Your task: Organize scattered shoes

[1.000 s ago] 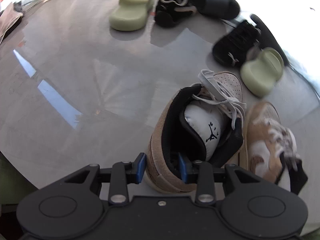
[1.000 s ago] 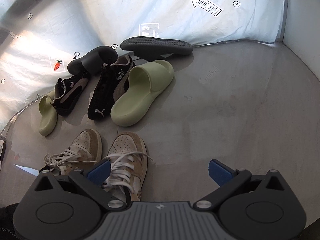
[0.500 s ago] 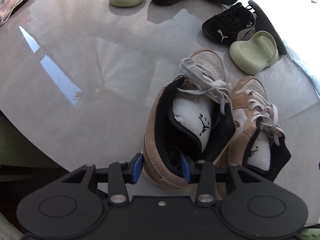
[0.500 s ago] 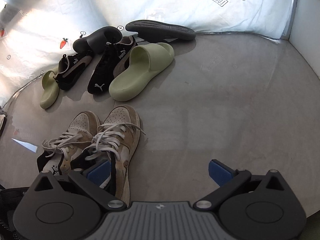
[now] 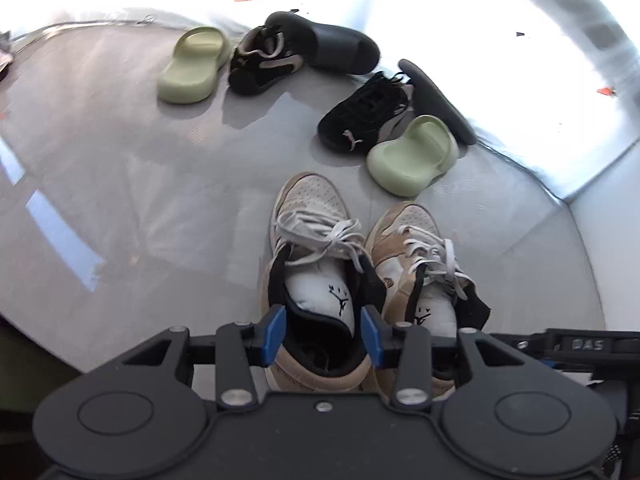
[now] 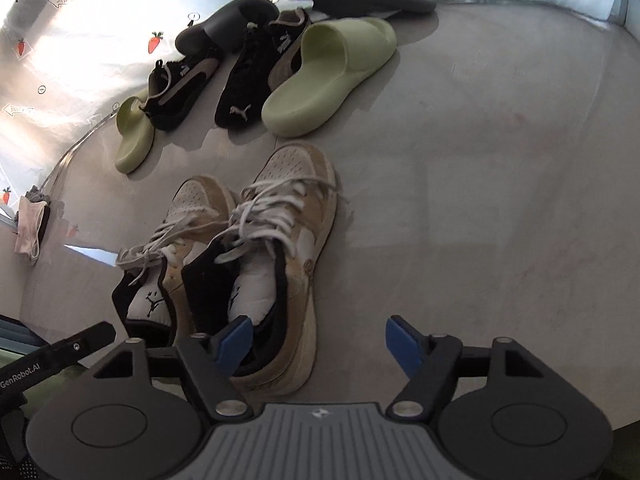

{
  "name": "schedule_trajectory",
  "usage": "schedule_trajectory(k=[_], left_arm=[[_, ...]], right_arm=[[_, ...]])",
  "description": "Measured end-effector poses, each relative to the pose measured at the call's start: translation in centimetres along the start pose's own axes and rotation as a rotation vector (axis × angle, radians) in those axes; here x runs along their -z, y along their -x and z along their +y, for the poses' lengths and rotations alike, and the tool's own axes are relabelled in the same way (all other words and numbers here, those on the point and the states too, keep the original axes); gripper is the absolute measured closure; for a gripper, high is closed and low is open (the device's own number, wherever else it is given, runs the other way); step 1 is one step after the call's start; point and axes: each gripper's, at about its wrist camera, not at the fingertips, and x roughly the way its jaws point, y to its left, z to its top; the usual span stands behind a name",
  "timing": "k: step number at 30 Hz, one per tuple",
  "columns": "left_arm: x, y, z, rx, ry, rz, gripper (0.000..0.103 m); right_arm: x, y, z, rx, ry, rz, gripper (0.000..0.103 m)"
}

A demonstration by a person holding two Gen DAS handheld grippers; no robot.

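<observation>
Pairing the tan suede high-top sneakers, the left gripper (image 5: pixel 322 334) clamped the left sneaker's (image 5: pixel 310 264) black collar while the right gripper (image 6: pixel 318 344), jaws closing and not yet gripping, straddled the right sneaker's (image 6: pixel 294 236) outer wall; next, it likely needed a firm bite before aligning them

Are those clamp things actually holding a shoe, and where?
The left hand-held gripper grips one tan sneaker across its heel collar. The right hand-held gripper is closing around the other tan sneaker's heel, not yet gripping.

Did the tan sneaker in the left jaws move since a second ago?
Yes. The left tan sneaker slid toward the right tan sneaker; its toe had pointed toward the pale green slide, and now both toes point the same way.
</observation>
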Motion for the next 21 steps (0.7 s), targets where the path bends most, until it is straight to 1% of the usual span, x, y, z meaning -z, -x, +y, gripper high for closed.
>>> schedule_trajectory(k=[2, 4, 6, 8, 9, 10, 11, 14, 15, 16, 18, 20, 21], left_arm=[[-0.5, -0.2, 0.6, 0.022, -0.047, 0.023, 0.061], [-0.9, -0.4, 1.1, 0.037, -0.094, 0.043, 0.061], [-1.3, -0.5, 2.0, 0.047, -0.154, 0.057, 0.061], [-1.7, -0.6, 2.9, 0.064, -0.154, 0.07, 0.061], [-2.1, -0.8, 3.4, 0.088, -0.14, 0.085, 0.061], [-2.5, -1.0, 3.9, 0.112, -0.128, 0.099, 0.061], [-2.8, -1.3, 4.1, 0.128, -0.122, 0.109, 0.061], [-3.2, -1.8, 3.8, 0.153, -0.131, 0.114, 0.061], [-3.3, -2.1, 3.5, 0.159, -0.135, 0.111, 0.061], [-3.3, -2.2, 3.0, 0.162, -0.134, 0.105, 0.061], [-3.3, -2.5, 2.1, 0.167, -0.132, 0.095, 0.061], [-3.3, -2.3, 1.3, 0.146, -0.143, 0.073, 0.061], [-3.3, -2.2, 0.9, 0.135, -0.147, 0.058, 0.061]], right_arm=[[0.7, -0.9, 0.7, -0.021, -0.039, 0.016, 0.034], [1.5, -1.7, 1.4, -0.002, -0.082, 0.025, 0.035], [2.3, -2.6, 2.0, 0.014, -0.136, 0.022, 0.038], [3.2, -2.9, 2.3, 0.024, -0.2, -0.034, 0.04], [3.5, -2.9, 2.5, 0.061, -0.217, -0.063, 0.048], [3.7, -3.0, 2.6, 0.124, -0.225, -0.077, 0.051], [3.9, -3.0, 2.6, 0.153, -0.236, -0.089, 0.051], [4.5, -2.8, 1.6, 0.122, -0.295, -0.109, 0.055], [4.5, -2.7, 1.3, 0.102, -0.31, -0.113, 0.064], [4.5, -2.5, 1.1, 0.081, -0.321, -0.118, 0.076], [4.2, -2.3, 0.8, 0.094, -0.317, -0.126, 0.078], [3.6, -1.8, 0.3, 0.149, -0.297, -0.16, 0.08], [3.3, -1.7, 0.1, 0.163, -0.289, -0.167, 0.08]])
